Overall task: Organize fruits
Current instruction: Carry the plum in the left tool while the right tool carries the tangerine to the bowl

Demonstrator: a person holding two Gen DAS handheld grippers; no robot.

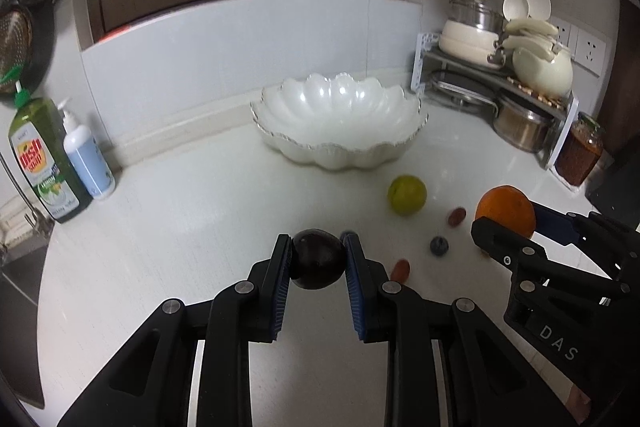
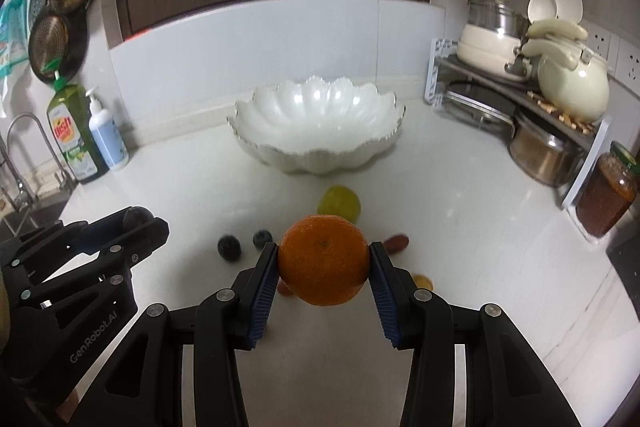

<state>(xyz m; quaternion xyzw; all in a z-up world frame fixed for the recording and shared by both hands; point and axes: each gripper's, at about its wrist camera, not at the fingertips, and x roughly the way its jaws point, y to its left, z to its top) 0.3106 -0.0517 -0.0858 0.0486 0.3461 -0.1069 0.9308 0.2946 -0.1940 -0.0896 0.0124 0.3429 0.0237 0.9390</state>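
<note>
1. The round orange citrus fruit (image 2: 324, 259) sits clamped between the blue ribbed pads of the right gripper (image 2: 324, 263), held clear above the white countertop (image 2: 460, 247). The pads touch it only at its two sides, so a round, smooth fruit like this could roll out of the grip if the hand tilts or jolts — it would then drop among the loose fruit below.

2. The left gripper (image 1: 318, 259) is closed on a dark, glossy round fruit (image 1: 318, 259), perhaps a plum, caught near the fingertips. That shallow hold looks like the likelier one to slip.

3. The two grippers hang close side by side; carried together toward one target, their black frames could knock, and either fruit might be shaken loose.

4. On the counter beyond lie two small dark-blue berries (image 2: 262, 239), some small reddish and orange fruits (image 2: 398, 242) and a round yellow-green fruit (image 2: 340, 205) — all free to roll if a falling fruit strikes them.

5. Farther back stands the white scalloped ceramic bowl (image 2: 256, 143), glossy and with nothing visible in it. A fruit released from too high could bounce off its sloped wall or chip the thin wavy rim.

6. At the far right a glass jar with a green lid (image 2: 606, 195) holds an amber-red preserve; what the steel pot (image 2: 544, 151) under the rack holds cannot be seen.
</note>
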